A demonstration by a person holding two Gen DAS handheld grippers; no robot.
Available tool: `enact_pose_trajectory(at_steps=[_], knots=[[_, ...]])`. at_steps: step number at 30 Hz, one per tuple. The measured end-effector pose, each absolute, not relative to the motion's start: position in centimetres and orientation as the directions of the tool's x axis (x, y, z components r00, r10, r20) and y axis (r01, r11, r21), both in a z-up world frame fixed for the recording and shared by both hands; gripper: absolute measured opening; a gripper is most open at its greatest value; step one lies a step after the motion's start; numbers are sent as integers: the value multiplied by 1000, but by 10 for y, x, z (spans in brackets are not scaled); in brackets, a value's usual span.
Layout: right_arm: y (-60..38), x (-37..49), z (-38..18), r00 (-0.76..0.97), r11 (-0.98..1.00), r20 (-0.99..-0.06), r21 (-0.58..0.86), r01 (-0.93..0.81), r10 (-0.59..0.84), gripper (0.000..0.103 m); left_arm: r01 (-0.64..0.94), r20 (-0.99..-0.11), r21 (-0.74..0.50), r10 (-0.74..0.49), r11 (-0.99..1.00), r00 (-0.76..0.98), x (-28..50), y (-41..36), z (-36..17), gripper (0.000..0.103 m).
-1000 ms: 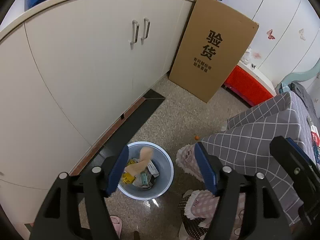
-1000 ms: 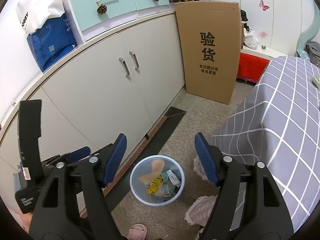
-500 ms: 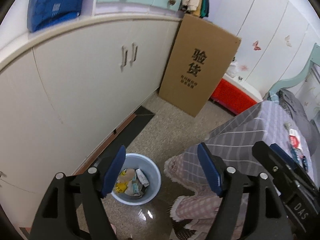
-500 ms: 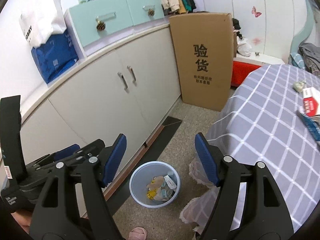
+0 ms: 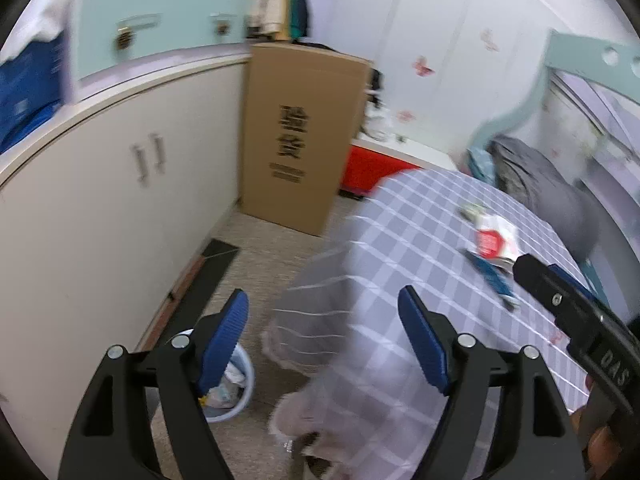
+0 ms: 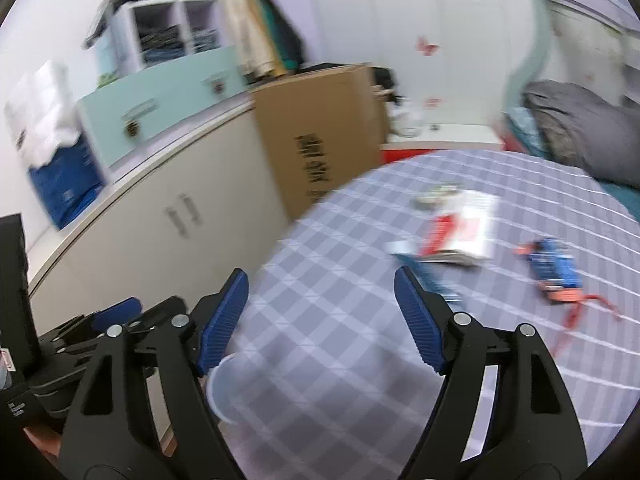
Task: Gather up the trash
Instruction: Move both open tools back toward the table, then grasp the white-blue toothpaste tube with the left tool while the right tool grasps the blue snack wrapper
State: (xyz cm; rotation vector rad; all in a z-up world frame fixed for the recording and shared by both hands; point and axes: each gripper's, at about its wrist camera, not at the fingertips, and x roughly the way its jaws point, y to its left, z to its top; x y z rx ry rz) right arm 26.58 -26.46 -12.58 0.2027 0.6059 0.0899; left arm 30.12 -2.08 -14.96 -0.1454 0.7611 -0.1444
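Both views swung up from bin (image 5: 236,384) to table; wrappers (image 6: 460,228) entered right frame. Left gripper (image 5: 324,344) and right gripper (image 6: 320,320) were wide, empty — next pickup likely.

Light blue round trash bin (image 5: 236,384) on the floor, upright, beside the draped edge of the checked tablecloth, partly hidden; crumpled wrappers and paper visible inside. Remaining trash lies flat on the tablecloth: red-and-white packet (image 6: 460,228), largest piece, near table centre; blue strip wrapper (image 6: 430,276) touching its near edge, angled; small greyish crumpled scrap (image 6: 434,196) just beyond the packet; blue wrapper with red-orange trim (image 6: 554,270) apart to the right, a thin red torn strip (image 6: 576,316) trailing from it. All blurred, print unreadable
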Motion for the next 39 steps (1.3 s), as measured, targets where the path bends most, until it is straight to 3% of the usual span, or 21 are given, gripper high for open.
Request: enact_pose_trajectory(at_steps=[8,18,26,27,28,29,31,32,39], knots=[[-376,266,-141,780,966,-625,186,179,-25,77,200,-711,-185,-271,962,649,319,-112,-155,78],[-427,282,-166,718,953,-695,190,237,-40,77,245,-753,-150,-271,958,599,356,-189,-172,78],[-431,303,-181,672,958,-740,194,211,1,77,236,-788,-102,-223,966,574,378,-213,-193,54],[-428,306,-184,662,962,-749,183,203,3,77,243,-788,-81,-211,967,578,378,-216,-195,39],[-424,307,-186,655,964,-755,177,197,5,77,247,-788,-73,-208,966,580,378,-216,-195,16],[-423,307,-188,650,966,-760,171,193,5,75,259,-793,-91,-227,962,565,378,-215,-195,10],[-416,308,-187,651,974,-759,143,176,-6,53,265,-794,-121,-253,957,553,376,-211,-194,7],[-413,307,-186,648,975,-762,133,177,-14,48,268,-788,-113,-251,957,562,372,-209,-193,7],[-399,297,-174,681,977,-732,148,156,2,42,277,-744,-146,-290,950,602,352,-181,-176,6]])
